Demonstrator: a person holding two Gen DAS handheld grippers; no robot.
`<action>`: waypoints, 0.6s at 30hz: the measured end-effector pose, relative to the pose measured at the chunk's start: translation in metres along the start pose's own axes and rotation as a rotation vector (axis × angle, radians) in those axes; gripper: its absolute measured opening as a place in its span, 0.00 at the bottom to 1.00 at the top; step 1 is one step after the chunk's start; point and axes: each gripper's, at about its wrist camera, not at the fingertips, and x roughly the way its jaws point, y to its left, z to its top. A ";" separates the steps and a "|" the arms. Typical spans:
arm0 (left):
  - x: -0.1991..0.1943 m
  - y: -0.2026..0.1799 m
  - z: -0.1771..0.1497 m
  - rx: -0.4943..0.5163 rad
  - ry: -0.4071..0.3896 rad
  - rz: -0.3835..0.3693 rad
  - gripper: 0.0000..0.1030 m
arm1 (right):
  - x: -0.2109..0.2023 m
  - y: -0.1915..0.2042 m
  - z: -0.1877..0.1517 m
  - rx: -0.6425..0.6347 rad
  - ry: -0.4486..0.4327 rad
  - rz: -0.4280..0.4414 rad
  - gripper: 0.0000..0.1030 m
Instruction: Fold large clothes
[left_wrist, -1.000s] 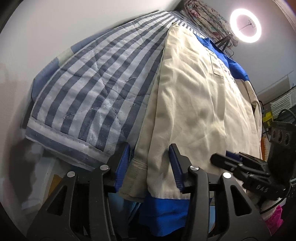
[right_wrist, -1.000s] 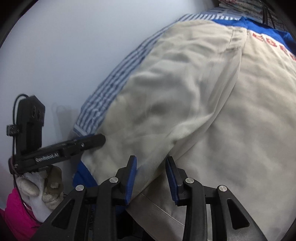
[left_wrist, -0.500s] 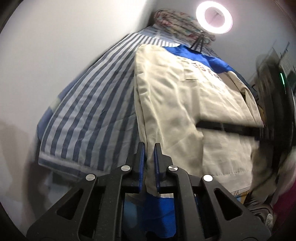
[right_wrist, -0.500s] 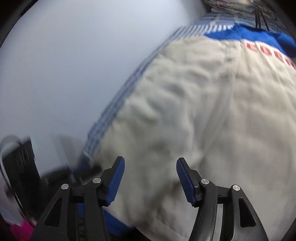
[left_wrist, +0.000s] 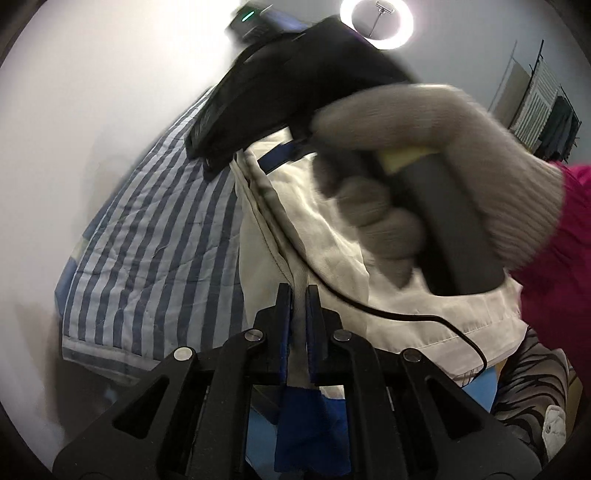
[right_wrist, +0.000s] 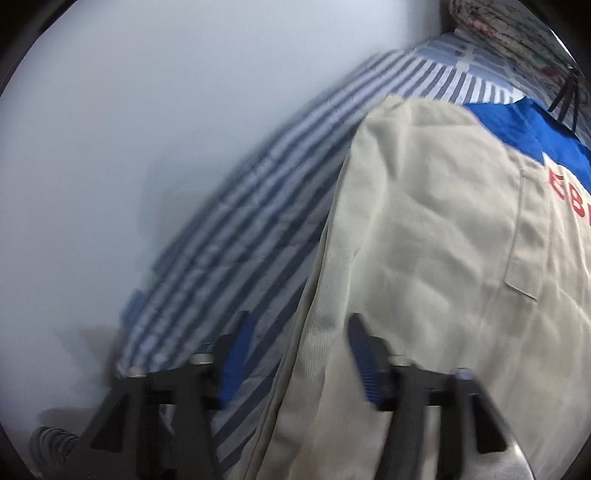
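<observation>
Jacket: beige with blue trim, lying on the striped quilt, filling the right wrist view from 12 to 5 o'clock.
Left gripper: pinched tight on a raised beige jacket fold.
Right gripper: spread wide, holding nothing, over the jacket's left edge.
Gloved hand: at 2 o'clock in the left wrist view.

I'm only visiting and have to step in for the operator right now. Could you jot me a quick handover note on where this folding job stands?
Left gripper: shut on the near edge of the beige jacket, lifting it.
Right gripper: open, holding nothing, above the jacket's left side; in the left view the gloved right hand carries it across the jacket.
The jacket lies on the striped quilt, its blue collar end at the far side.
Done: hem gripped.
Left: probably grip with the right gripper, fold the jacket over, flatten it.
</observation>
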 end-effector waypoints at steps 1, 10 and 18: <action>0.001 -0.002 0.000 0.008 0.000 0.008 0.05 | 0.003 -0.002 -0.001 0.005 -0.001 -0.006 0.17; -0.004 -0.027 0.002 0.095 -0.034 0.040 0.04 | -0.035 -0.073 -0.023 0.222 -0.151 0.238 0.03; -0.003 -0.095 -0.003 0.270 -0.040 0.009 0.03 | -0.075 -0.167 -0.093 0.444 -0.326 0.419 0.02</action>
